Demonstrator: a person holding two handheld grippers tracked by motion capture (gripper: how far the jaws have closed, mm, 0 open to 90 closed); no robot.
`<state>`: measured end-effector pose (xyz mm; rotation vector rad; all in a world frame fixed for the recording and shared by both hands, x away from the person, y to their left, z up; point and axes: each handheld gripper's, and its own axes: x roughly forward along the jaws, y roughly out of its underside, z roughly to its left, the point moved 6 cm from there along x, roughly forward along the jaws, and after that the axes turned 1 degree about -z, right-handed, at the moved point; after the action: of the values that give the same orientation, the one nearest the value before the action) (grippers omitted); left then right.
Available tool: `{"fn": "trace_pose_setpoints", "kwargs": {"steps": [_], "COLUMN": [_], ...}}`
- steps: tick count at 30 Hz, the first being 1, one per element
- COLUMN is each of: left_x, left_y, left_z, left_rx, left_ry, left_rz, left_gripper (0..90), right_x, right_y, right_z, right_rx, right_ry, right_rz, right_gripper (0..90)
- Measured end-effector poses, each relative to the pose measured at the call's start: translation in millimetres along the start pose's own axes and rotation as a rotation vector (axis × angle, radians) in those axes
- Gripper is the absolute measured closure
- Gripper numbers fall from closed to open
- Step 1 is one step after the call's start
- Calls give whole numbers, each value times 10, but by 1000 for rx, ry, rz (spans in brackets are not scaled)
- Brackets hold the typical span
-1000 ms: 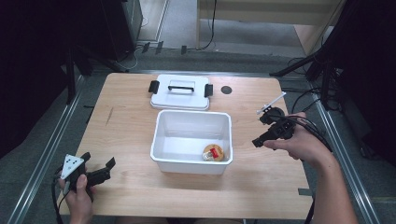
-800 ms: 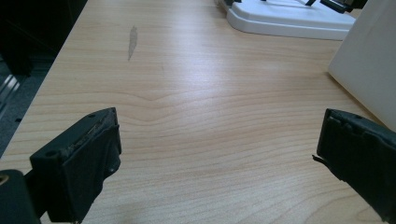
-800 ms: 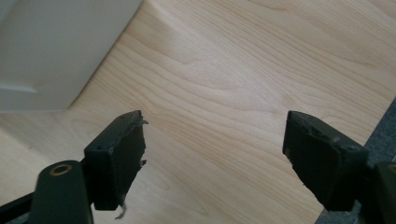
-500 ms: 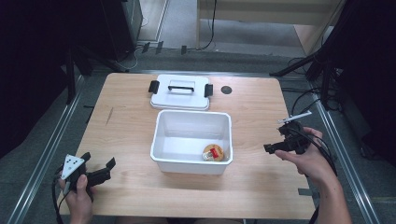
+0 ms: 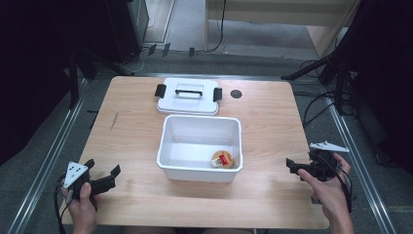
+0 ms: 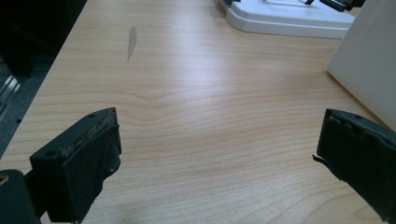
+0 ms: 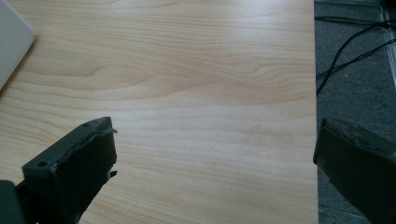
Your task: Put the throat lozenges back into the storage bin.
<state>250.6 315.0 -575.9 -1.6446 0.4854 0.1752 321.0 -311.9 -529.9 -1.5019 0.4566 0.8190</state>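
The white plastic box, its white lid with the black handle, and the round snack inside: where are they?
White plastic box (image 5: 199,168), high view, near wall.
White lid (image 5: 188,102), high view, flat top.
Round snack (image 5: 223,159), high view, its middle.

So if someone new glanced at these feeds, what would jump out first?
The open white bin at the table's centre, with a small round item with a red patch in its near right corner. Just behind it lies its white lid with black latches. Both grippers sit open and empty at the near edge: left gripper, right gripper.
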Motion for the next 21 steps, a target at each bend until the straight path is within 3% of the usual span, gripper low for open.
{"fn": "trace_pose_setpoints", "kwargs": {"steps": [10,16,21], "left_x": [-4,-6,-4], "left_y": [2,2,2], "left_z": [0,0,2], "left_rx": [0,-2,-4], "left_ry": [0,1,1], "left_rz": [1,-1,1], "left_gripper": [1,1,1], "right_x": [14,-25,-83], "right_y": [449,622,730], "right_z": [-160,-204,-261], "right_rx": [48,65,77], "right_ry": [34,23,40], "right_rz": [-125,-180,-220], "right_gripper": [0,0,0]}}
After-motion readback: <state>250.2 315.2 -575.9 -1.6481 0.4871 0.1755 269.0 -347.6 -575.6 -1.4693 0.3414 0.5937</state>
